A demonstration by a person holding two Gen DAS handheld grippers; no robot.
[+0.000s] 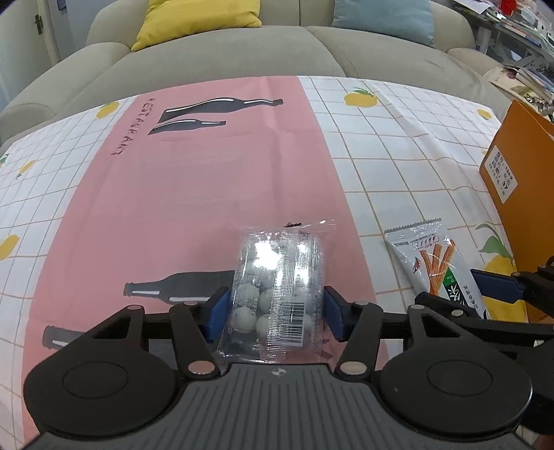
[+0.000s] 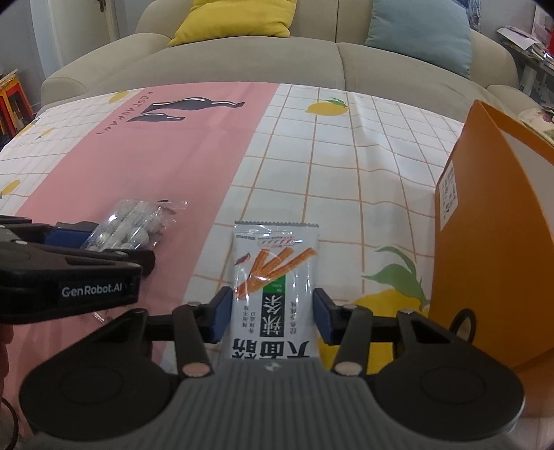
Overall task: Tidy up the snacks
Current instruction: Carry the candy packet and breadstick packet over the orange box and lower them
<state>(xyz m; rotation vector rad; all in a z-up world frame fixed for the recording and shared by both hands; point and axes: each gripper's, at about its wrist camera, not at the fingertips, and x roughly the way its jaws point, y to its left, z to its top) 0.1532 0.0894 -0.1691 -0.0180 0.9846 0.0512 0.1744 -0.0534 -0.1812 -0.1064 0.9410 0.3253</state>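
Two handheld grippers work side by side over a table covered by a tablecloth (image 1: 381, 166) with a white lemon-print grid and a broad pink panel showing black bottle shapes.

The left gripper (image 1: 277, 309) has its blue pads (image 1: 219, 309) pressed against both sides of a clear packet of white round candies (image 1: 277, 287). The jaws are narrowed to the packet's width, pinching it. The packet sits over the pink panel, its far end pointing toward the sofa (image 1: 242, 59).

The right gripper (image 2: 273, 316) is likewise closed onto a white stick-snack packet (image 2: 275, 284), printed with orange sticks and a green label. Its blue pads (image 2: 323, 318) touch the packet's two long edges, near its lower half. This packet lies over the white grid, just beside the pink panel's edge.

An orange paper bag (image 2: 491, 242) stands upright close to the right of the stick-snack packet. A yellow cushion (image 2: 239, 19) and a blue cushion (image 2: 422, 31) rest on the sofa beyond the table.
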